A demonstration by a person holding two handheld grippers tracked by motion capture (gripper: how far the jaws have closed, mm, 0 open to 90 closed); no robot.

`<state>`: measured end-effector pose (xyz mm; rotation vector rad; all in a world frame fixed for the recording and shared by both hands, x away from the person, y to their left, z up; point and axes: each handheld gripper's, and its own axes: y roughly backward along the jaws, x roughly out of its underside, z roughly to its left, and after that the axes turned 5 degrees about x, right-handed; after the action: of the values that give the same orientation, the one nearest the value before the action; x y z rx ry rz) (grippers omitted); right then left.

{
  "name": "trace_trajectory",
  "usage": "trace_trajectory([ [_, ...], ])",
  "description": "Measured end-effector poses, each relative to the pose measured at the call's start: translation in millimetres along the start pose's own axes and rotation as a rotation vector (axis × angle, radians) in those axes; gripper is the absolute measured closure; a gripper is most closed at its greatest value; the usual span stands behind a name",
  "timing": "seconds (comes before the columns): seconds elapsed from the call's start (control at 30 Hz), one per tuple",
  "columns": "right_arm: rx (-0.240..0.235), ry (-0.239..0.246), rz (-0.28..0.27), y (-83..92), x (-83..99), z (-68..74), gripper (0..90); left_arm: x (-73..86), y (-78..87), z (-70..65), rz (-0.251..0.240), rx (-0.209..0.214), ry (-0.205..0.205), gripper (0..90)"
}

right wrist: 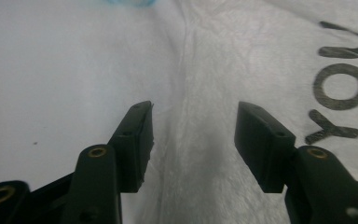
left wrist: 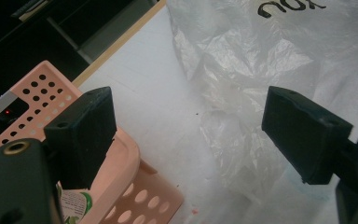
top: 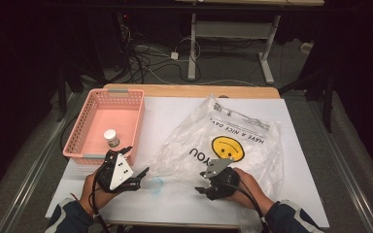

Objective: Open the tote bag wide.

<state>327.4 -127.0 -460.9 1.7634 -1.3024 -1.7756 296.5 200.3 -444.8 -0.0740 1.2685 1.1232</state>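
clear crinkled plastic bag lies flat on worktop; right gripper released over its edge, left gripper released, empty. next: pinch bag's mouth.

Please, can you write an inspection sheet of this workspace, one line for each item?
Surface: white sheet over a wooden table; faint blue mark near the front.
Job's things: clear plastic bag with a smiley print lies flat; small white jar inside the pink basket.
Clutter: nothing seen.
Grippers: left hand-held gripper open, beside the basket corner; right hand-held gripper open over the bag's edge, nothing between the jaws.
Cables: loose cables on the floor behind the table.
Surroundings: dark room, a desk frame behind.
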Motion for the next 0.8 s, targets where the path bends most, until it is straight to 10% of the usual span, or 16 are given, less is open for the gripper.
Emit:
trace_trajectory([
  [0.33,0.047,-0.083,0.010,-11.6,6.6,-13.0,88.1,-0.4,-0.5,-1.3,0.010,0.006,-0.011,17.6],
  [0.8,0.212,-0.157,-0.107,-9.2,-18.9,-44.7,90.0,0.0,0.3,0.9,0.007,0.003,0.001,17.7],
])
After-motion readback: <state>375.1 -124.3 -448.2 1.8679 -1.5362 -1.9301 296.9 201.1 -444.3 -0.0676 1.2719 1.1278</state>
